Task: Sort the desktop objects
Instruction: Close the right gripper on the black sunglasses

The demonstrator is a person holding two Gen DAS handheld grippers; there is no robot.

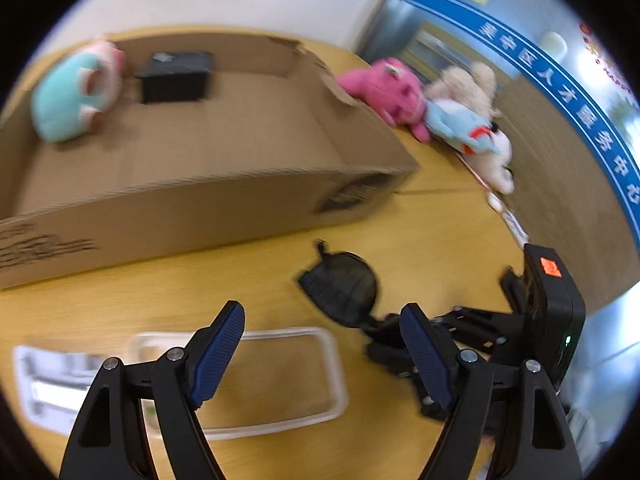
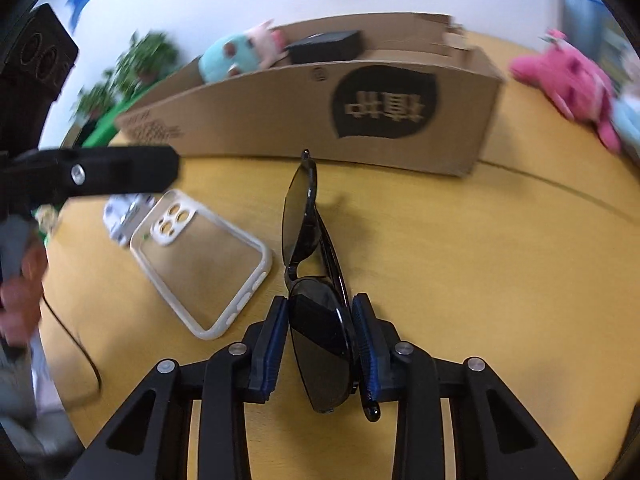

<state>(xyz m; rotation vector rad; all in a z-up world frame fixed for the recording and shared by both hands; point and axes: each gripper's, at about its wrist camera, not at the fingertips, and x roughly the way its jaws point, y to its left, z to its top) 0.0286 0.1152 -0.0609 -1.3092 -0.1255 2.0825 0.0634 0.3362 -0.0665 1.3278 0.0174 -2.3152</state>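
My right gripper is shut on folded black sunglasses and holds them just above the yellow table, in front of the cardboard box. In the left wrist view the sunglasses and the right gripper show to the right. My left gripper is open and empty above a clear phone case. The phone case lies left of the sunglasses. The box holds a teal-and-pink plush and a small black box.
A pink plush, a light blue plush and a beige plush lie at the table's far right edge. A white packet lies left of the phone case. A black cable runs at the left.
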